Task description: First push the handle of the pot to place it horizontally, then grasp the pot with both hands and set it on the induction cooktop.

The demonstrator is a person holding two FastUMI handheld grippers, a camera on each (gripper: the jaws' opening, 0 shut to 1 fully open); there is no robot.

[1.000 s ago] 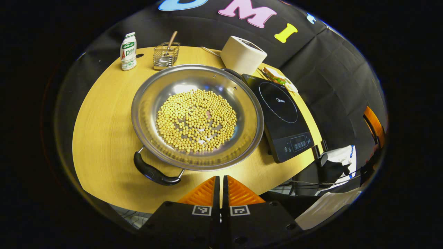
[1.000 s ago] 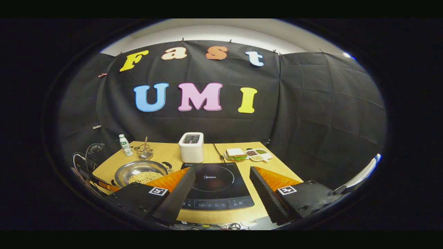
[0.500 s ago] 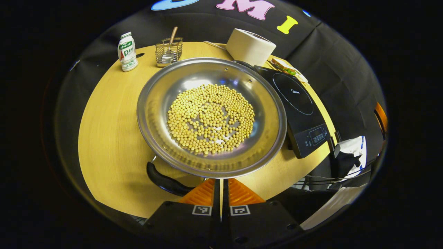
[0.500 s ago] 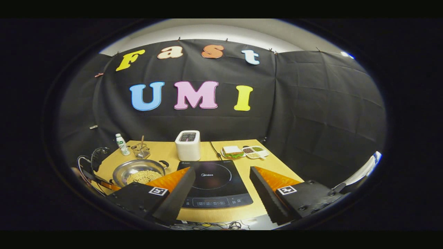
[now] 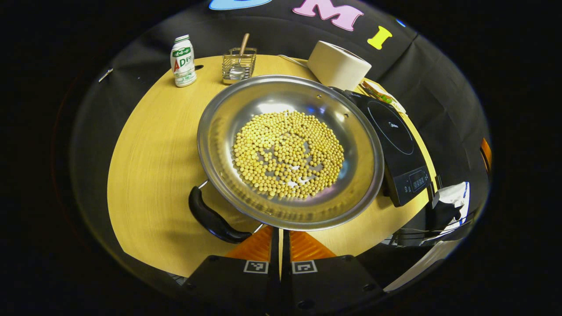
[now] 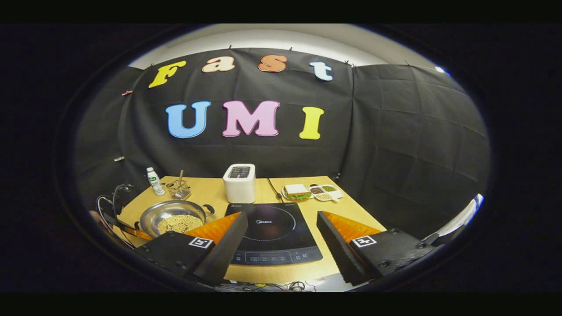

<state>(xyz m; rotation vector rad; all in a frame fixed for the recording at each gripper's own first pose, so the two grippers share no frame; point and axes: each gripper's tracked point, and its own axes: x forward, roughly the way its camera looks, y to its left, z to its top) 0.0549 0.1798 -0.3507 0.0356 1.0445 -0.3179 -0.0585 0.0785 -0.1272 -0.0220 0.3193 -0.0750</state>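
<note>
A wide steel pot [image 5: 218, 131] holding yellow beans [image 5: 287, 153] sits on the wooden table [image 5: 149, 166], left of the black induction cooktop [image 5: 395, 131]. Its near black handle [image 5: 213, 217] points to the lower left. My left gripper [image 5: 279, 229] is shut and empty. Its tips are at the pot's near rim, right beside the handle's end. In the right gripper view the pot [image 6: 151, 218] is small at the left, with its far handle [image 6: 210, 210] toward the cooktop [image 6: 272, 232]. My right gripper [image 6: 282, 216] is open, hanging in front of the cooktop.
A white toaster [image 5: 338, 66] stands behind the cooktop. A milk bottle [image 5: 183, 61] and a wire basket with a spoon [image 5: 238, 66] stand at the table's back left. A sandwich [image 6: 296, 192] and a divided dish [image 6: 325, 193] lie at the back right. Cables [image 6: 109, 204] hang off the left edge.
My left gripper has come forward to the pot's near rim, so the pot looks larger and its handle now lies next to the fingertips. The right gripper has hardly moved.
</note>
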